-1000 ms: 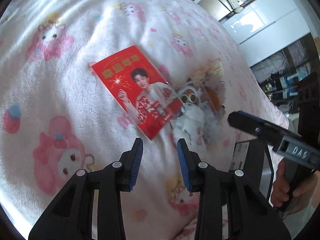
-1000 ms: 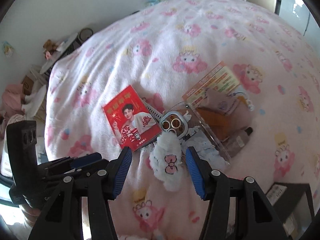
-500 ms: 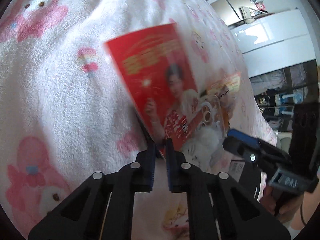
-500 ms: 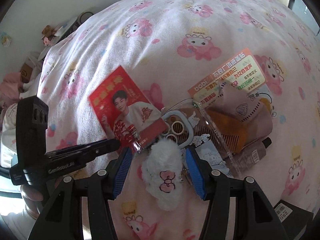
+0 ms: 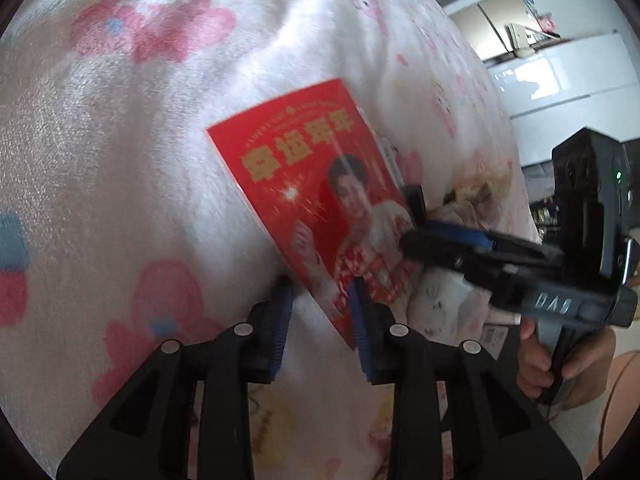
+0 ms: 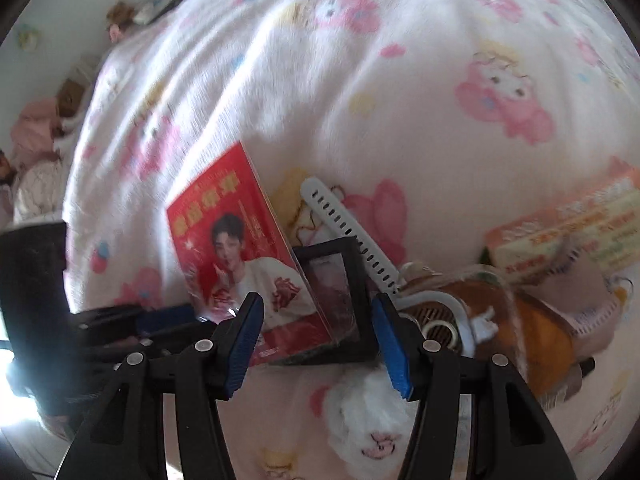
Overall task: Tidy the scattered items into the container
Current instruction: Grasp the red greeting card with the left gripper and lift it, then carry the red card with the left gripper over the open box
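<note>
A red packet with a man's portrait (image 5: 316, 196) stands tilted up off the pink blanket; it also shows in the right wrist view (image 6: 236, 256). My left gripper (image 5: 320, 300) has its jaws on either side of the packet's lower corner, with a gap between pads and card. My right gripper (image 6: 316, 328) is open around the packet's lower right edge and a black frame (image 6: 340, 292) behind it. A white strap (image 6: 348, 236), a fluffy white charm (image 6: 368, 420) and a clear case holding an orange comb (image 6: 532, 328) lie close by.
A printed leaflet (image 6: 568, 232) lies at the right on the blanket (image 6: 400, 80). A black box with a label (image 5: 496, 336) sits at the bed's edge under my right gripper. Cupboards and a fridge stand beyond the bed.
The red packet has been lifted from lying flat to standing tilted. My left gripper closed on its corner, then widened. My right gripper moved left from the fluffy charm to the packet.
</note>
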Action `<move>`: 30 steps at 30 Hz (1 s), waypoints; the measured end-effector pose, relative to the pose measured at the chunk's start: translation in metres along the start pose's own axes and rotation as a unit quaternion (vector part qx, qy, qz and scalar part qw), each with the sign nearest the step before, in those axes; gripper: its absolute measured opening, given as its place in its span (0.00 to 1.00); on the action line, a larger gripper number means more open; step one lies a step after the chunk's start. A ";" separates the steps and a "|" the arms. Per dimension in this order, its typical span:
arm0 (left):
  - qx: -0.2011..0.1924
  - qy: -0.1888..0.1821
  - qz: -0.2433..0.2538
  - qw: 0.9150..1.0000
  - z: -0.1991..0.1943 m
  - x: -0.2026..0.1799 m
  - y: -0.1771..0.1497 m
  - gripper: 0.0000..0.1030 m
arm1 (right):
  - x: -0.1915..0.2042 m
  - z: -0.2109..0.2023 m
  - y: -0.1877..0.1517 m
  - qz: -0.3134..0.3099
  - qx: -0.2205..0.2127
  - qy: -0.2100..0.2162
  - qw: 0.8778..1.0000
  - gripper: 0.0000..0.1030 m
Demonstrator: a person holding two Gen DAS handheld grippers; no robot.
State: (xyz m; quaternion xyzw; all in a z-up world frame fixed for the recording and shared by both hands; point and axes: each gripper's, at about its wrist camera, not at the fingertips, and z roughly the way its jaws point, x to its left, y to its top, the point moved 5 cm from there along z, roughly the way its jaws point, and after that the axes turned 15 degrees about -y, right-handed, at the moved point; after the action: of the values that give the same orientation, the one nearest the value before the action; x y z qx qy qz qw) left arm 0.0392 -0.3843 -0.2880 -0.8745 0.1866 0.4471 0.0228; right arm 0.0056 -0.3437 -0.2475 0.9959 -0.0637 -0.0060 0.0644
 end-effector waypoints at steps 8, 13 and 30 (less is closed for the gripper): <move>-0.060 0.028 0.026 0.997 -0.016 -0.014 0.018 0.26 | 0.025 -0.003 -0.022 -0.044 0.022 0.021 0.999 0.53; -0.054 0.023 0.004 0.998 -0.017 0.000 0.020 0.26 | 0.030 -0.014 -0.022 -0.050 -0.001 0.005 0.999 0.53; -0.076 0.025 0.017 0.997 -0.024 0.008 0.024 0.26 | 0.041 -0.031 0.000 -0.014 -0.031 0.057 0.998 0.52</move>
State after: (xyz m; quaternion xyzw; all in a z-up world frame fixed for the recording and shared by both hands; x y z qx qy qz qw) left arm 0.0540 -0.4138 -0.2770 -0.8812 0.1669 0.4386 -0.0560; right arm 0.0467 -0.3454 -0.2170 0.9929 -0.0454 0.0483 0.0988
